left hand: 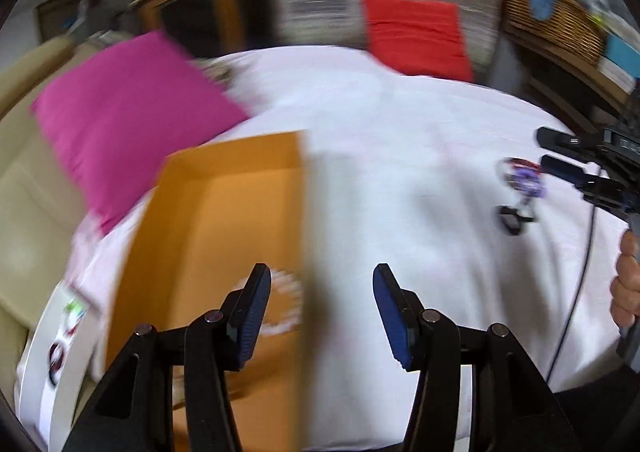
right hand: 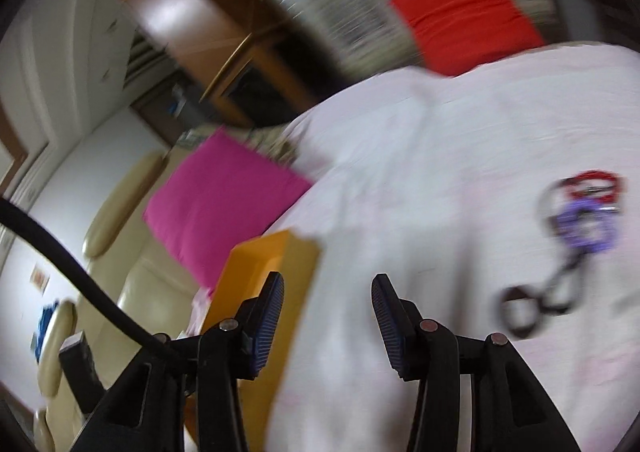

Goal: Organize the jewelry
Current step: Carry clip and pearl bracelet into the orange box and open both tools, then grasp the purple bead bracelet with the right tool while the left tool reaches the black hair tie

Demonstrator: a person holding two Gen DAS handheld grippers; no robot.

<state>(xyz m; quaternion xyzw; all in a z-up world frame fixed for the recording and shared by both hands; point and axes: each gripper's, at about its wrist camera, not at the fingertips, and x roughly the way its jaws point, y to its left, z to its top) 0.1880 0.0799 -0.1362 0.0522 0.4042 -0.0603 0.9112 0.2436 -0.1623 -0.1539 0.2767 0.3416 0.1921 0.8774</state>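
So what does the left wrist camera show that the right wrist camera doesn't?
Only the left wrist view shows the inside of the orange box, where a blurred pale beaded ring lies, plus the right tongs and the hand holding them. Only the right wrist view shows a black cable crossing its left side. Both show the jewelry pile on the white cloth, the pink cushion and the red cushion. Each view shows its own tongs open with nothing between them.
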